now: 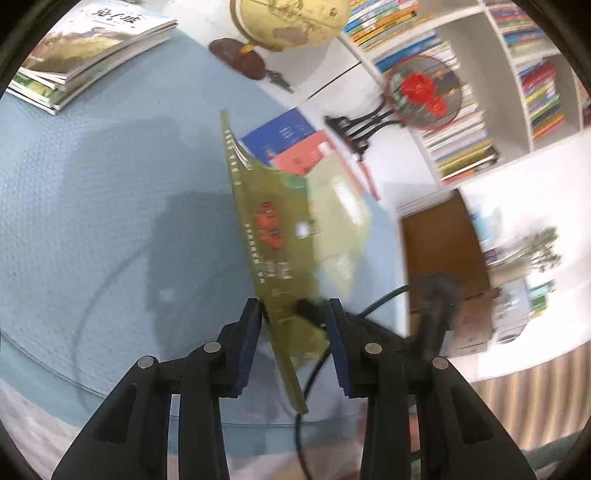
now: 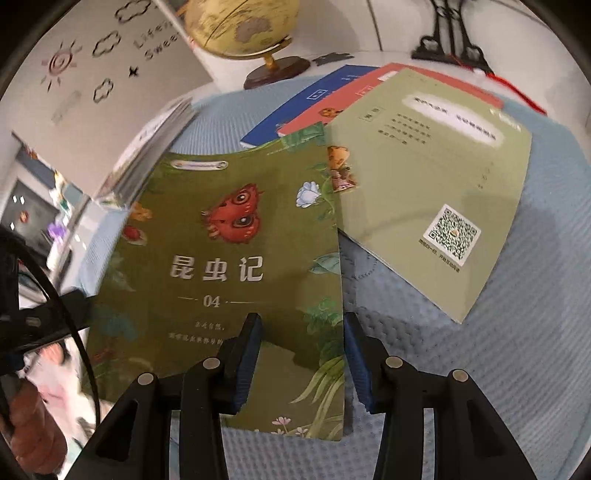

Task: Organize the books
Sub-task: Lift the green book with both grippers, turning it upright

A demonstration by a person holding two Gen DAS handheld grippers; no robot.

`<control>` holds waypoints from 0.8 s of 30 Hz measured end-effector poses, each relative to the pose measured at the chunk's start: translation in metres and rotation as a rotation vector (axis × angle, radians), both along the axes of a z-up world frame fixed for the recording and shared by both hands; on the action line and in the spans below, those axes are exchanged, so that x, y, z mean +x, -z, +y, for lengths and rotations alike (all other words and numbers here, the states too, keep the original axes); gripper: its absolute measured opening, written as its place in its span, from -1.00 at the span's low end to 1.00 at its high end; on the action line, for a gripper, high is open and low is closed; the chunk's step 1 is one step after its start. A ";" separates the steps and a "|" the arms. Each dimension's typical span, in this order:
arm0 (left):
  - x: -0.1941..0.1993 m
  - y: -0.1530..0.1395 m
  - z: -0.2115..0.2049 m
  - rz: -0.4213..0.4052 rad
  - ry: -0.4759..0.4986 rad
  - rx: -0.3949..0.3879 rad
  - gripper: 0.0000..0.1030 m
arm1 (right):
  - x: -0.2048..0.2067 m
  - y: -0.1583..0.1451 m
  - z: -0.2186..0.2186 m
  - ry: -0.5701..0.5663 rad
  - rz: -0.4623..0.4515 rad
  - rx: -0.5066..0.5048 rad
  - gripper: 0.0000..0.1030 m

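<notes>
The left gripper [image 1: 295, 314] clamps the green book [image 1: 273, 236], held edge-up above the desk [image 1: 110, 203]. The right gripper [image 2: 303, 332] stands apart, empty. Keep the grip firm and lower the book squarely onto the stack [image 1: 74, 55].

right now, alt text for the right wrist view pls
A green book with a red butterfly on its cover lies between the fingers of the right hand-held gripper, above a blue textured cloth. Beyond it, a pale green book tops a red and a blue one, with a globe behind.
</notes>
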State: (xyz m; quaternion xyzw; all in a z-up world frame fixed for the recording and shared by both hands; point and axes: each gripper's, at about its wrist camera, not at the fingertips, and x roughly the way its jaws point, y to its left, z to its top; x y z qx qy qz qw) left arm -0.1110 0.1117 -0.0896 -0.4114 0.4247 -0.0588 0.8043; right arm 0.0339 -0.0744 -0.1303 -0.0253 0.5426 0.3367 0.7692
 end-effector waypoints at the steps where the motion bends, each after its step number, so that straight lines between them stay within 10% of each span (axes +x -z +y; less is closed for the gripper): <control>1: 0.001 0.000 -0.003 0.003 0.004 0.023 -0.46 | 0.001 0.001 -0.001 0.006 0.009 0.010 -0.13; 5: 0.016 0.024 -0.017 0.098 -0.011 0.151 -0.57 | 0.004 0.001 -0.002 0.018 0.030 0.032 -0.13; 11: 0.025 0.055 -0.030 0.183 -0.007 0.083 -0.70 | 0.004 -0.001 0.000 0.016 0.031 0.027 -0.05; 18: 0.032 0.058 -0.002 0.102 -0.097 -0.368 -0.78 | 0.029 -0.003 -0.023 0.048 0.298 0.172 0.13; 24: 0.038 0.066 0.002 0.095 -0.121 -0.520 -0.78 | 0.039 0.027 -0.060 0.144 0.582 0.480 0.15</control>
